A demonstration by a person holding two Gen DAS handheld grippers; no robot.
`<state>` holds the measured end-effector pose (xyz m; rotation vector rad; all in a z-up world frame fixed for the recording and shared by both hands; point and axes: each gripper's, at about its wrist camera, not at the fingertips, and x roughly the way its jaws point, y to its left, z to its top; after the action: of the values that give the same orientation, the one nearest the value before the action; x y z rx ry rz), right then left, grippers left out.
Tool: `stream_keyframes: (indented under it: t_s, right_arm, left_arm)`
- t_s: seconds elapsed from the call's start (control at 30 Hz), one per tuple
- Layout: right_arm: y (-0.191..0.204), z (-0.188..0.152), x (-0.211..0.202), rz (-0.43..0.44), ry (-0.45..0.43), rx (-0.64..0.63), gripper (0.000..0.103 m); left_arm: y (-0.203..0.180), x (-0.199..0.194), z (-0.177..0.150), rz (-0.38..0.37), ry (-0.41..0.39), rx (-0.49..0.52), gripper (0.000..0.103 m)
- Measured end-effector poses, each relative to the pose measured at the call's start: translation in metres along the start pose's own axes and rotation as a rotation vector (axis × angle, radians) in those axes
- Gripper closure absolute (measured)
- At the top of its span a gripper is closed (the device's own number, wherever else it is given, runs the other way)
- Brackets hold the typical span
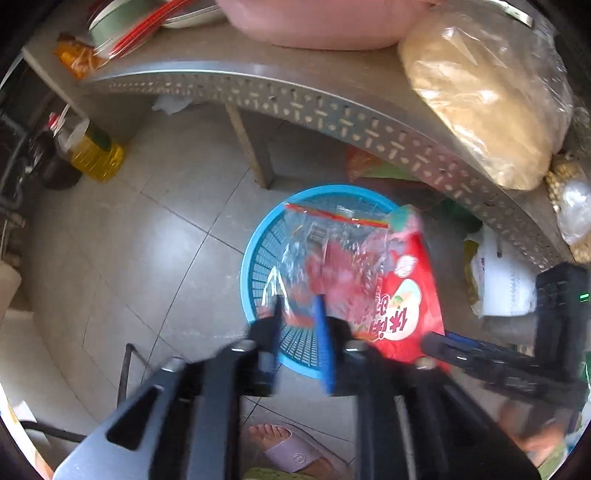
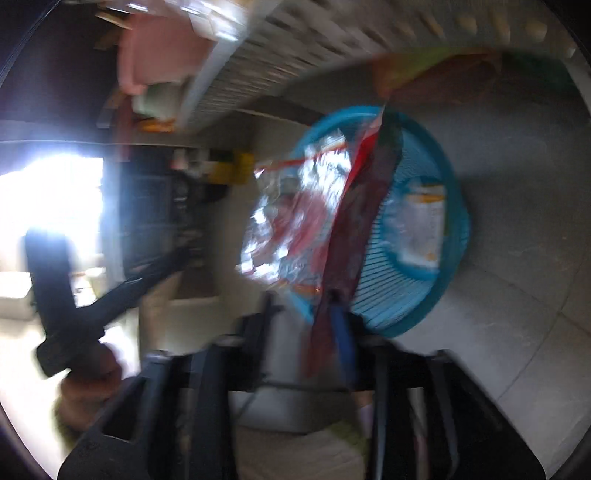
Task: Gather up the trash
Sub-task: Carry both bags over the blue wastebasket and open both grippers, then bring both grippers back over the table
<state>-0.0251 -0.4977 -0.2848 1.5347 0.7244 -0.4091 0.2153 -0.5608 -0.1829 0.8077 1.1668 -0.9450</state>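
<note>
A blue plastic basket (image 1: pixel 258 254) stands on the tiled floor under a metal shelf. A clear zip bag with a red strip (image 1: pixel 325 236) and a red snack packet (image 1: pixel 406 295) hang over the basket. My left gripper (image 1: pixel 299 314) is open, its fingertips around the clear bag's lower edge. My right gripper (image 1: pixel 436 343) enters from the right at the red packet. In the blurred right wrist view the right gripper (image 2: pixel 306 306) is open, with the red packet (image 2: pixel 354 229) beside its blue finger, above the basket (image 2: pixel 417 288), which holds a white wrapper (image 2: pixel 424 225).
A grey metal shelf (image 1: pixel 332 107) carries a pink basin (image 1: pixel 325 22) and a bag of pale food (image 1: pixel 480 96). A yellow oil bottle (image 1: pixel 92 151) stands on the floor at left. White packaging (image 1: pixel 506 280) lies at right. My sandalled foot (image 1: pixel 288 446) is below.
</note>
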Motion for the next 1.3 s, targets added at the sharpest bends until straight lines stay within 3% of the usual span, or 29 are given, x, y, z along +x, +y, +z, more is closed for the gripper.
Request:
stream_keyframes:
  t_s: [0.23,0.53,0.83,1.1,1.3]
  right_arm:
    - [0.013,-0.019,0.005,-0.164,-0.04,-0.114,0.057]
    - [0.03,-0.048,-0.02,-0.244,-0.094,-0.224,0.058]
    - [0.065,-0.091,-0.05,-0.296,-0.093,-0.354,0.055]
    - [0.144,-0.141,-0.096,-0.299,-0.192,-0.616,0.034]
    - [0.214,-0.184,-0.118,-0.28,-0.251,-0.828,0.016]
  left_arm:
    - [0.019,-0.048,-0.013,0.031,-0.096,0.002,0.066]
    - [0.046,-0.149,-0.054,-0.018,-0.27,-0.046,0.05]
    - [0.075,-0.248,-0.16,-0.073,-0.469,-0.158,0.035]
    - [0.095,-0.305,-0.269,-0.02,-0.578,-0.287,0.025]
    - [0.106,-0.326,-0.341,0.039,-0.631,-0.399,0.023]
